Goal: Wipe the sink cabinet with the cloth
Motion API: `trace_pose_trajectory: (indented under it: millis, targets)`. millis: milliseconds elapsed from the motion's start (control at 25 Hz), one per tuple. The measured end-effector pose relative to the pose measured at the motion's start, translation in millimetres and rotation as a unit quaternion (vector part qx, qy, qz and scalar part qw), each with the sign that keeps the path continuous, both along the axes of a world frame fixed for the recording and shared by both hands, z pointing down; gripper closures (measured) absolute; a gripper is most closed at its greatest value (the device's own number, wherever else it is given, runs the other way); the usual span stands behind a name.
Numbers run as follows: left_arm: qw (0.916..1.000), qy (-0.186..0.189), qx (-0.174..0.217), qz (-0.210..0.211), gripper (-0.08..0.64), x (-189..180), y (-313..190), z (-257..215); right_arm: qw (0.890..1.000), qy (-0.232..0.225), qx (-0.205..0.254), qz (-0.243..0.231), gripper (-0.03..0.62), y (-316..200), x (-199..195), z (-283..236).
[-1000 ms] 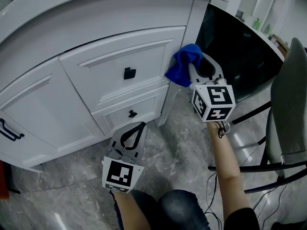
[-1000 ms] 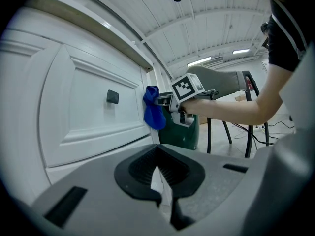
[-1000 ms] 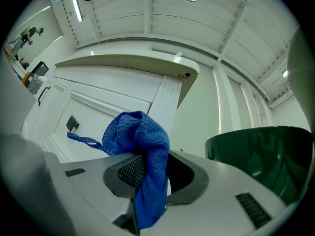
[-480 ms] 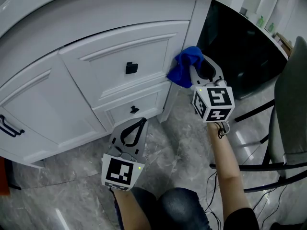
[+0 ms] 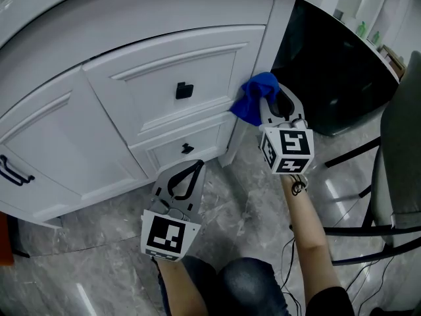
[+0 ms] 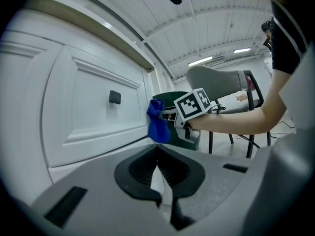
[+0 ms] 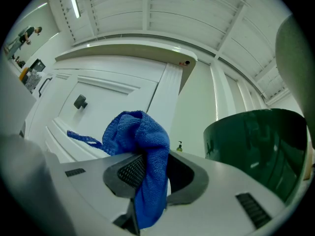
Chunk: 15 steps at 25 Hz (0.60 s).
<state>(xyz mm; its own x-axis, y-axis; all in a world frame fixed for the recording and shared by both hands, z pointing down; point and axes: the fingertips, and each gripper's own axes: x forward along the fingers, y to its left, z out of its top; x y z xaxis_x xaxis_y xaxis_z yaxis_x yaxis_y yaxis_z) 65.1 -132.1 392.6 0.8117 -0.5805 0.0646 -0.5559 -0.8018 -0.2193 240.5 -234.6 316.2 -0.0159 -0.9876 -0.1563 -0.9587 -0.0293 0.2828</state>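
Currently, frame centre: right gripper (image 5: 270, 101) jaws clamped on the crumpled blue microfibre cloth (image 5: 252, 101), apparently touching the white panelled sink cabinet (image 5: 131, 114) at the drawer's right edge. Left gripper (image 5: 193, 167) jaws together, empty, lower centre. Best practice: firm contact, overlapping strokes along mouldings.

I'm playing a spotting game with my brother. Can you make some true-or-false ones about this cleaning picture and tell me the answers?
1. The right hand-held gripper is pinching a blue cloth. True.
2. The left hand-held gripper is holding a sponge. False: its jaws are shut with nothing between them.
3. The cloth is up by the right edge of the white cabinet. True.
4. The top drawer knob is gold. False: it is black.
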Motion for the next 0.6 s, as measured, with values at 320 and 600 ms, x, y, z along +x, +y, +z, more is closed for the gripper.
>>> trace_pose_trajectory:
  millis: [320,600]
  targets:
    - [0.9999,0.002,-0.012,0.000,0.557,-1,0,2,1.000,-0.001,-0.016,0.001,0.477,-1,0,20]
    - [1.0000,0.008,-0.002,-0.002,0.557,-2,-2,0,1.000,-0.008,-0.023,0.006,0.477,-1,1,34]
